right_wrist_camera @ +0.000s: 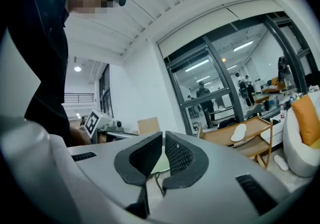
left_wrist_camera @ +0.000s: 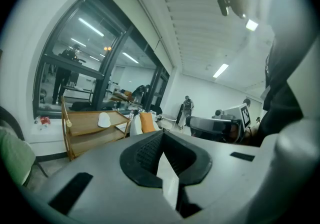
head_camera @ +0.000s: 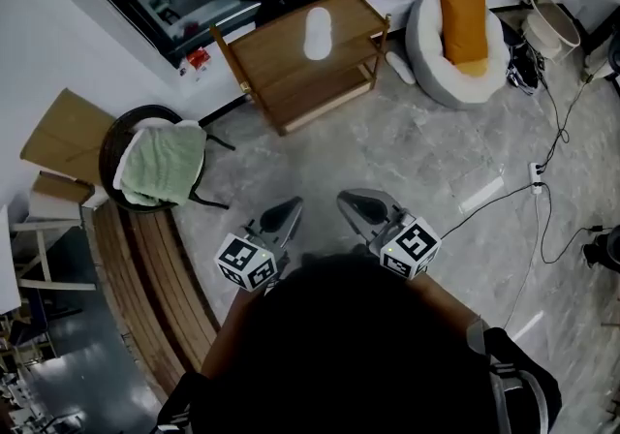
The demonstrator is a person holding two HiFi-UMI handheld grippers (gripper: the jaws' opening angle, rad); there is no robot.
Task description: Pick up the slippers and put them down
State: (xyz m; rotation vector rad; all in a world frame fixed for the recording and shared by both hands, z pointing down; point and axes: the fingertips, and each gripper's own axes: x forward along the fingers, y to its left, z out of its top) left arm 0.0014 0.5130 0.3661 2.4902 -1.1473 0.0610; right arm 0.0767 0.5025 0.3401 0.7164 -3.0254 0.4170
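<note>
One white slipper lies on top of the wooden shelf across the room; it also shows as the slipper in the left gripper view and the slipper in the right gripper view. A second white slipper lies on the floor by the beanbag, the same slipper low at the right of the right gripper view. My left gripper and right gripper hang side by side in front of me, well short of the shelf. Both are shut with nothing between the jaws.
A chair with a green towel stands at the left beside a wooden bench. A white beanbag with an orange cushion sits to the right of the shelf. Cables and a power strip run over the floor at the right.
</note>
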